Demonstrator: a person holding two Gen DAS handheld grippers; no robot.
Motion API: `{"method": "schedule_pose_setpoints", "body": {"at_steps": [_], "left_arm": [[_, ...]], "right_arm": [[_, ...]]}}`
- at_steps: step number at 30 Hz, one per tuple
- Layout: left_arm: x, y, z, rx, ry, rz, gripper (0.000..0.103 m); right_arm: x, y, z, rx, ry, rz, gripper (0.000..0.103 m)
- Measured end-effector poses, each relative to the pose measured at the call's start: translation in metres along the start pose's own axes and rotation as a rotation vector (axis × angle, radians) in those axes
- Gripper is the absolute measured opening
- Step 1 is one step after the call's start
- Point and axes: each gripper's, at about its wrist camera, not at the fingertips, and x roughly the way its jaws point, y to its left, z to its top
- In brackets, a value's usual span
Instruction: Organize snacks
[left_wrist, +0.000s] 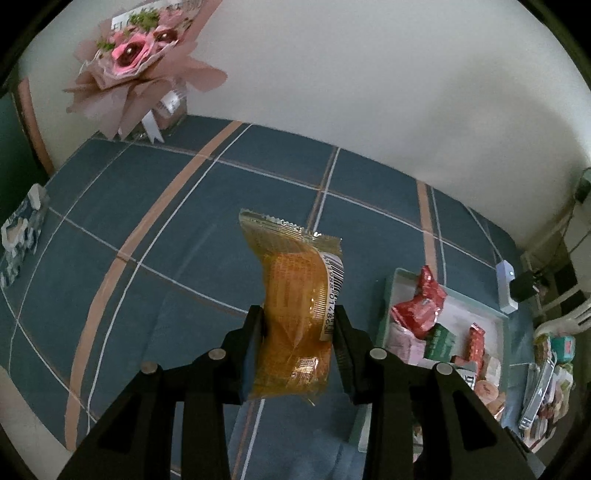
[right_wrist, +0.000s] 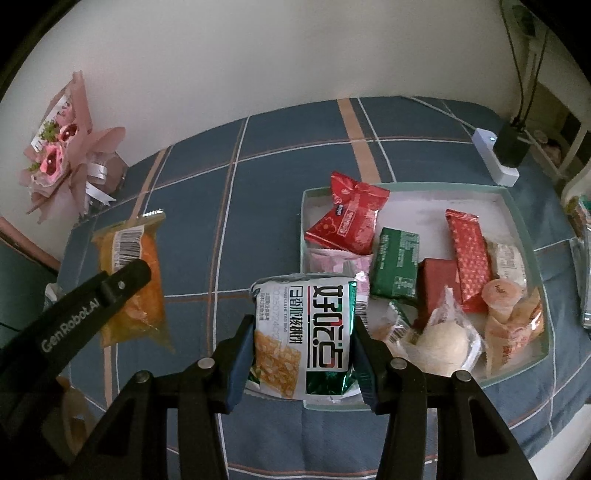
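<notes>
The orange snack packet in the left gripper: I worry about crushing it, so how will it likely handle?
The orange snack packet probably flexes: it bends above the left gripper. Its glossy film looks slippery, so it may slide in a loose grip. It seems light, standing unsupported above the fingers.

The right gripper (right_wrist: 304, 332) clamps a white and green snack pack (right_wrist: 308, 332) at 6 o'clock, above the near corner of a pale green tray (right_wrist: 524, 236) of mixed snacks at 3 o'clock. At 9 o'clock the left gripper (right_wrist: 122, 284) grips an orange packet (right_wrist: 147, 266), apparently clear of the blue plaid cloth (right_wrist: 229, 206). A pink bouquet (right_wrist: 59, 155) stands at 10 o'clock
</notes>
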Motion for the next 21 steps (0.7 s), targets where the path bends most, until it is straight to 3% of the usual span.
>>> {"method": "schedule_pose_setpoints", "body": {"at_steps": [12, 17, 21], "left_arm": [[-0.008, -0.034, -0.006, 0.054, -0.014, -0.056, 0.038], [0.001, -0.051, -0.011, 0.071, 0.048, -0.152, 0.038], [0.009, -0.067, -0.017, 0.1, 0.088, -0.184, 0.038]], "right_arm": [[-0.008, -0.038, 0.007, 0.079, -0.013, -0.017, 0.052], [-0.013, -0.07, 0.012, 0.151, -0.028, -0.038, 0.052], [-0.017, -0.1, 0.015, 0.221, -0.039, -0.072, 0.052]]}}
